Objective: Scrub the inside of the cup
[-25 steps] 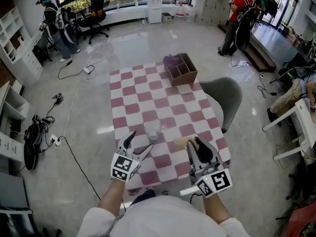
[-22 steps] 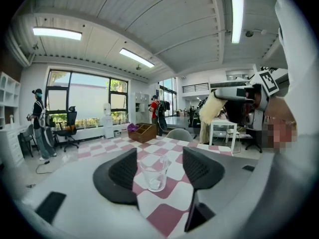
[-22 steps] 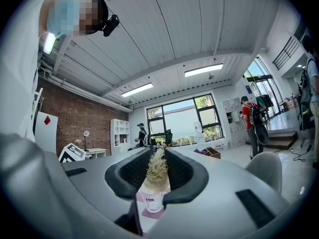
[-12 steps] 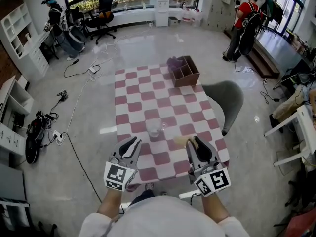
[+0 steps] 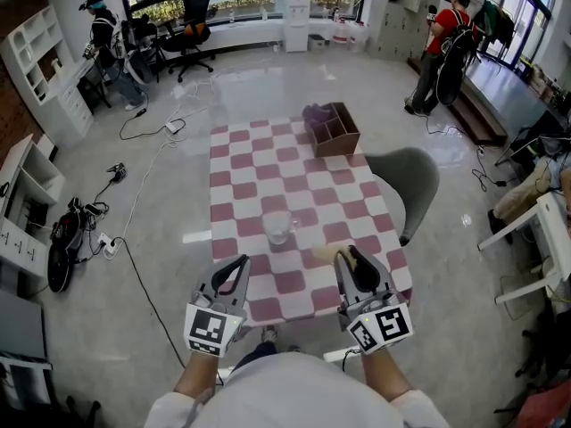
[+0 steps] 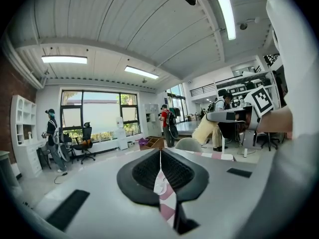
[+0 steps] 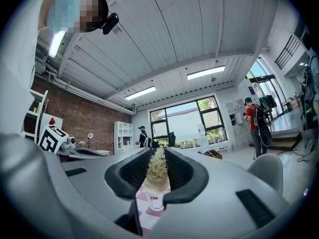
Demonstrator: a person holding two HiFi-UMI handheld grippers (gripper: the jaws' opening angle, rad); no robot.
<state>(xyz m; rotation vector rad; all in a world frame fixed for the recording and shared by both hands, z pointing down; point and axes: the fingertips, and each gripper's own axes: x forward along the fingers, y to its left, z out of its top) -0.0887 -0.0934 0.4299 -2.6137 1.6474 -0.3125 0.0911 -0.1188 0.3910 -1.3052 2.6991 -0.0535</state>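
My left hand-held gripper [image 5: 234, 270] has just closed on nothing and drawn back from the cup [image 5: 277, 227], which stands unheld on the desk [image 5: 268, 163], while my right hand-held gripper [image 5: 349, 260] pinches the scrubber [image 5: 325, 255], so scrubbing likely hasn't begun.

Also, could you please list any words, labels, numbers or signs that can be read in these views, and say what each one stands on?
No text here can actually be read.
Cup: a small dark label on its side, too small to read.
Left marker cube and right marker cube: black-and-white square patterns only, no letters or numbers.
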